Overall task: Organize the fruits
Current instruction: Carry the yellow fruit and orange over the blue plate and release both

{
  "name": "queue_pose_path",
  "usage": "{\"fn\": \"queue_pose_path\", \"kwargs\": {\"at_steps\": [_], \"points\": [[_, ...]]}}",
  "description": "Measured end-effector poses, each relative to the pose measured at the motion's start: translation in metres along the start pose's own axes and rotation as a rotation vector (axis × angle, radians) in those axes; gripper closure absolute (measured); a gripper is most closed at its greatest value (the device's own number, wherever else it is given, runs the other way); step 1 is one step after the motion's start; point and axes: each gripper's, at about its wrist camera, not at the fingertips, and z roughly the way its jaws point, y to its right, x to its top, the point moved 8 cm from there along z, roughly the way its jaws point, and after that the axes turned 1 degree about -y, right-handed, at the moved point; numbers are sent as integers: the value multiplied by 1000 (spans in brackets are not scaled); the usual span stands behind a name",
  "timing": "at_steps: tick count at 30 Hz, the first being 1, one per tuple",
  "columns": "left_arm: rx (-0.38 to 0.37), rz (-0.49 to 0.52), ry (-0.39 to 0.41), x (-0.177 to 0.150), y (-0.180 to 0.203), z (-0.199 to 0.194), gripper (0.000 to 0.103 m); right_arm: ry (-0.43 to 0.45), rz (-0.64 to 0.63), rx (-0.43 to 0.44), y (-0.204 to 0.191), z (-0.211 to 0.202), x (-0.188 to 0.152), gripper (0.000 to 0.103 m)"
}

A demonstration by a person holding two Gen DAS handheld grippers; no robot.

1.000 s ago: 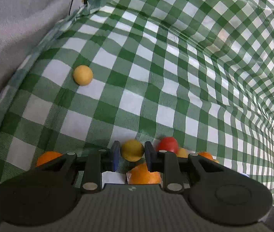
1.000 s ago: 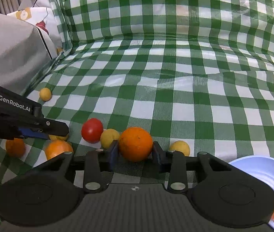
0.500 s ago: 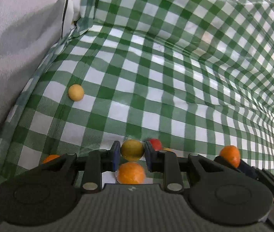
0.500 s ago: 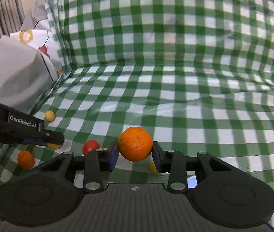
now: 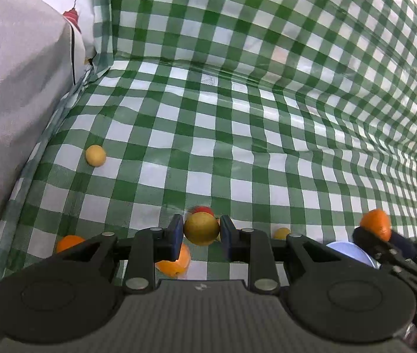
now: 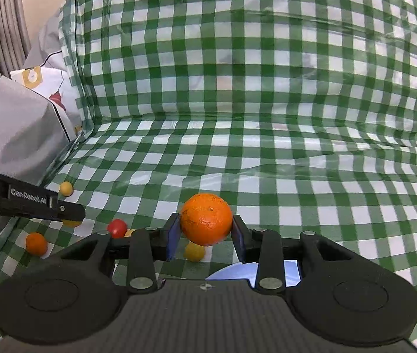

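My left gripper (image 5: pixel 201 232) is shut on a small yellow fruit (image 5: pixel 201 228), held above the green checked cloth (image 5: pixel 238 147). My right gripper (image 6: pixel 206 235) is shut on an orange (image 6: pixel 206 219), lifted over the cloth; the orange also shows in the left wrist view (image 5: pixel 375 226). Loose fruit lies below: a red fruit (image 6: pixel 117 227), an orange fruit (image 6: pixel 36 243), a yellow fruit (image 6: pixel 194 251) and a pale yellow ball (image 5: pixel 95 155). Another orange (image 5: pixel 176 263) lies under the left fingers. A pale blue plate (image 6: pixel 290 269) lies partly hidden under the right gripper.
A grey cushion (image 5: pixel 11 94) and a printed white one (image 6: pixel 46 88) stand along the left. The checked cloth rises as a backdrop (image 6: pixel 252 58) behind. The left gripper's side (image 6: pixel 26 201) reaches in from the left in the right wrist view.
Both grippers have risen from the cloth with their fruit; the loose fruit looks smaller and lower. The right gripper's orange has moved right, over the blue plate's edge.
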Motion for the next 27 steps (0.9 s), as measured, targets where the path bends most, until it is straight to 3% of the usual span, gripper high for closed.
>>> {"fn": "queue_pose_path", "kwargs": {"at_steps": [15, 27], "points": [[-45, 47, 4, -3, 21, 4, 74, 4, 58, -54, 53, -18, -2, 64], [-164, 181, -31, -26, 71, 4, 74, -10, 84, -102, 77, -28, -11, 64]]}}
